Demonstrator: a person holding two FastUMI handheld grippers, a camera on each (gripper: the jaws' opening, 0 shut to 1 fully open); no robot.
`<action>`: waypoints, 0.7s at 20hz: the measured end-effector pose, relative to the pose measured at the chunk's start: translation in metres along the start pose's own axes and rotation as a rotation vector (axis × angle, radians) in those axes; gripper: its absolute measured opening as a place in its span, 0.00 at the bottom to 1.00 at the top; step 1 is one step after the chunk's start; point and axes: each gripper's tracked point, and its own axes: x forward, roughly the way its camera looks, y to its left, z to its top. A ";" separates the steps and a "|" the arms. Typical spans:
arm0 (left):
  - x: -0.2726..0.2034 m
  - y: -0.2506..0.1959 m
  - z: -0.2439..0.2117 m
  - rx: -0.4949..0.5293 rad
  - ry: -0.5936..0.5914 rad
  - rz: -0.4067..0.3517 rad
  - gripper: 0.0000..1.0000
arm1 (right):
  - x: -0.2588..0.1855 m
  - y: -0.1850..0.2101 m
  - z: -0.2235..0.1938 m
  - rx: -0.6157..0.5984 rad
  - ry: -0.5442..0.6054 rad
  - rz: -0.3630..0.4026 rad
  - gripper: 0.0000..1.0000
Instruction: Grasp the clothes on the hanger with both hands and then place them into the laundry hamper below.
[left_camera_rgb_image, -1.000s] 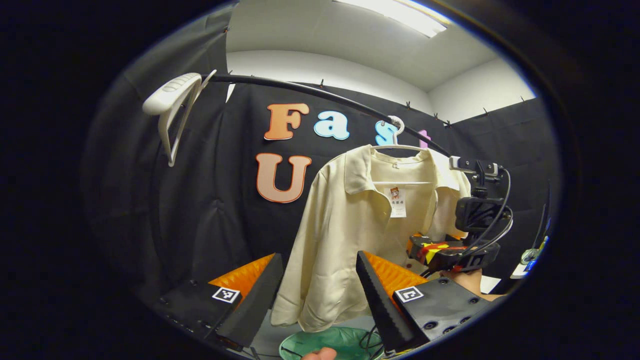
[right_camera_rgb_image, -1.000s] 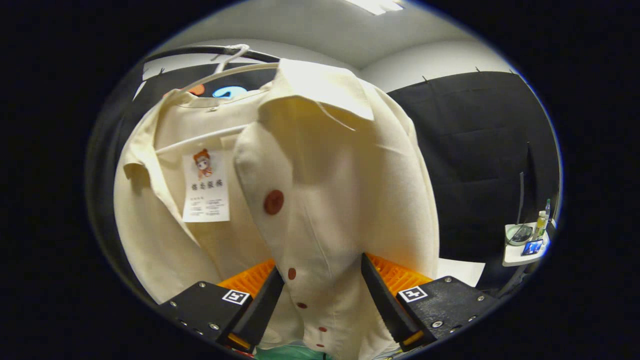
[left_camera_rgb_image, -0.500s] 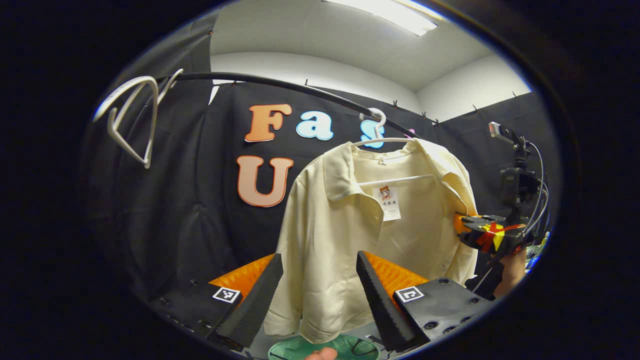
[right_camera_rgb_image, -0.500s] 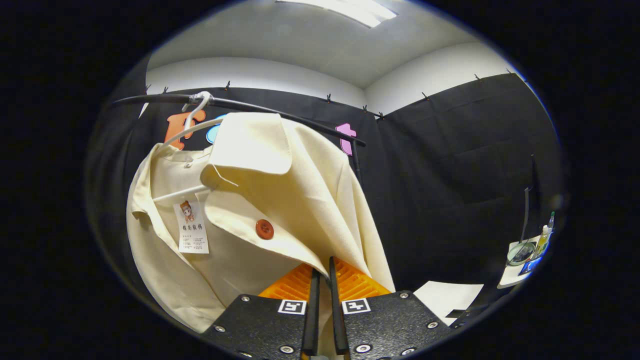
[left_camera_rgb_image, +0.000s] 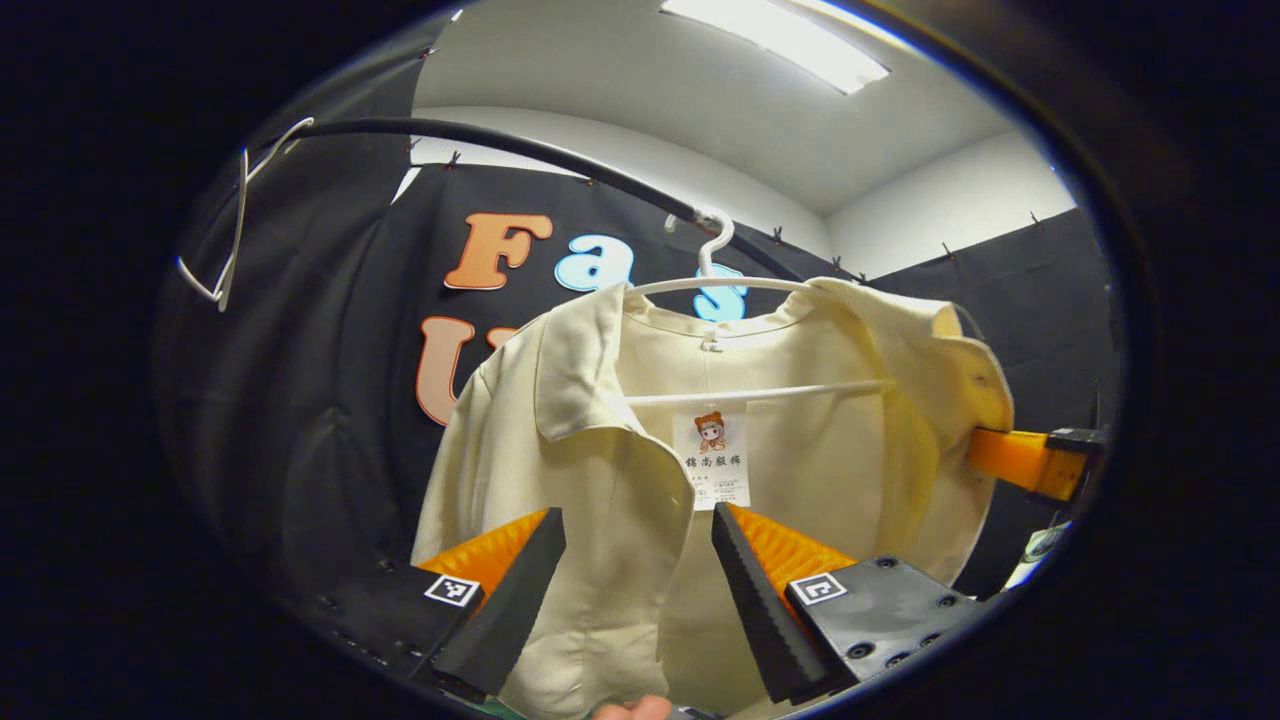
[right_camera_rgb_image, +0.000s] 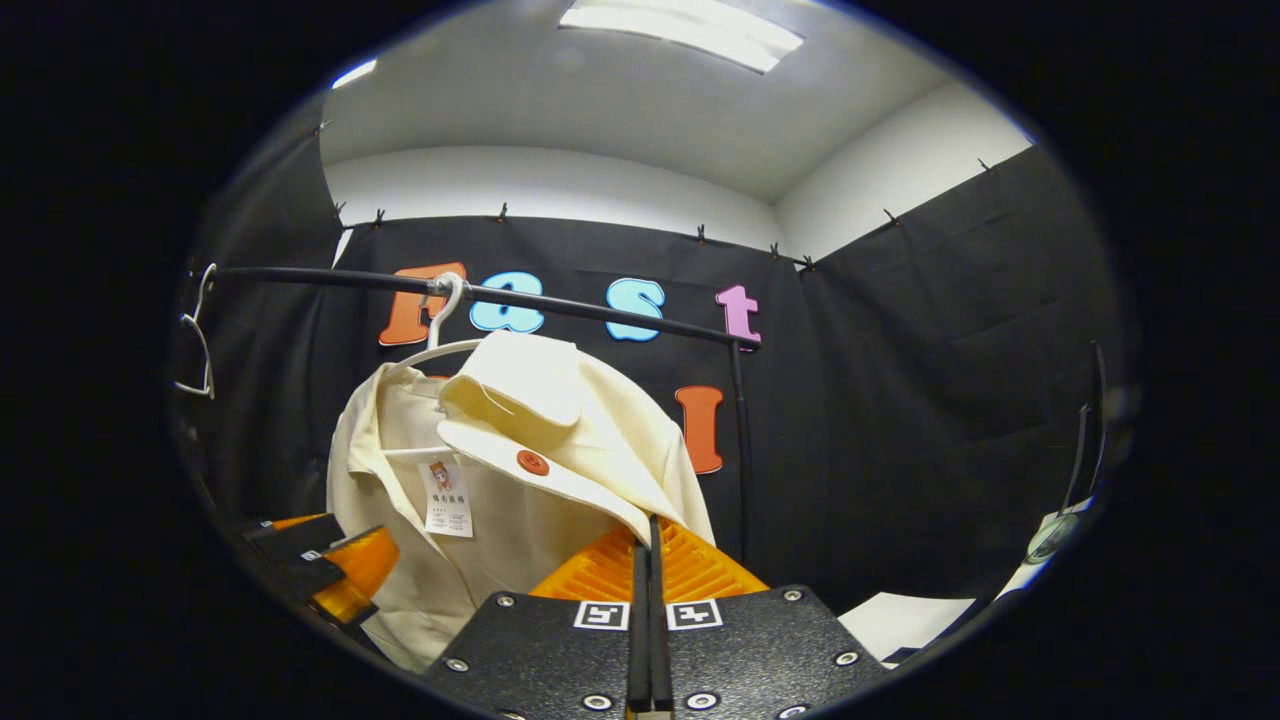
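A cream shirt (left_camera_rgb_image: 600, 470) with a paper tag hangs open on a white hanger (left_camera_rgb_image: 715, 285) from a black rail (left_camera_rgb_image: 520, 150). My left gripper (left_camera_rgb_image: 638, 585) is open, its fingers standing on either side of the shirt's left front panel. In the right gripper view, my right gripper (right_camera_rgb_image: 645, 530) is shut on the front edge of the shirt (right_camera_rgb_image: 500, 490), drawing that panel out sideways. The right gripper (left_camera_rgb_image: 1000, 460) shows at the shirt's right edge in the left gripper view. The left gripper (right_camera_rgb_image: 330, 575) sits low beside the shirt's other side.
An empty white hanger (left_camera_rgb_image: 225, 250) hangs at the rail's far left end. The rail's upright post (right_camera_rgb_image: 740, 450) stands just right of the shirt. A small white shelf with bottles (right_camera_rgb_image: 1050, 535) is at the far right. A fingertip (left_camera_rgb_image: 630, 708) shows at the bottom edge.
My right gripper shut on the shirt's front edge and drew back, pulling the panel out. My left gripper moved close, and the left front panel now lies between its open fingers.
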 end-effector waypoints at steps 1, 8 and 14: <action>0.009 0.001 -0.009 -0.017 0.008 0.027 1.00 | -0.003 0.000 0.003 -0.009 -0.006 0.008 0.00; 0.048 0.021 -0.035 0.094 -0.036 0.205 0.97 | -0.003 -0.008 0.004 -0.030 -0.002 0.040 0.00; 0.045 0.104 -0.011 0.448 -0.100 0.499 0.95 | 0.000 -0.022 0.011 -0.039 -0.030 0.024 0.00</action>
